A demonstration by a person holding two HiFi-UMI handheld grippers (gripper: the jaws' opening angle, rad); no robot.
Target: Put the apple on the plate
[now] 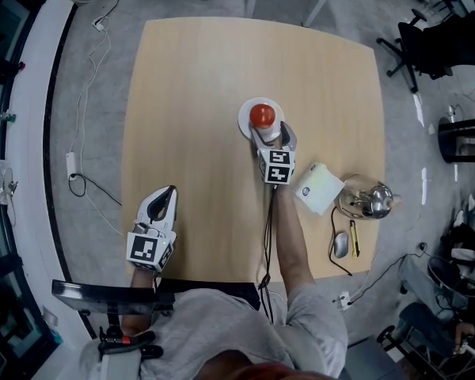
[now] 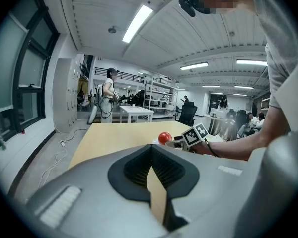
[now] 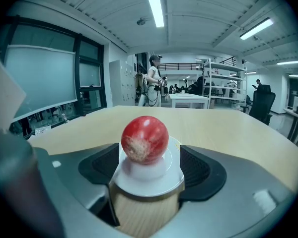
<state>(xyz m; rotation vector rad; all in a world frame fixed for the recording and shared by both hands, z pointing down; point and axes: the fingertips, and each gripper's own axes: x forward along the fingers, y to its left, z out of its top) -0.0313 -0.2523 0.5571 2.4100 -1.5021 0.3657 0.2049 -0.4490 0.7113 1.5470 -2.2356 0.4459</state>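
Note:
A red apple (image 1: 262, 115) sits on a small white plate (image 1: 245, 125) near the middle of the wooden table (image 1: 190, 93). My right gripper (image 1: 273, 136) is open just behind the plate on the near side. In the right gripper view the apple (image 3: 144, 139) rests on the plate (image 3: 156, 181), with the right gripper (image 3: 149, 171) spread to either side of the plate's near rim, not touching the fruit. My left gripper (image 1: 169, 195) is shut and holds nothing, low over the table's front left. In its own view the left gripper (image 2: 151, 155) faces the distant apple (image 2: 164, 138).
A white box (image 1: 318, 188) lies right of my right forearm. Beyond it stands a metal kettle (image 1: 370, 199) on a glass dish, with a mouse (image 1: 341, 245) and a yellow pen-like item (image 1: 354, 249) near the front right edge. A black chair (image 1: 435, 46) stands off the table's far right.

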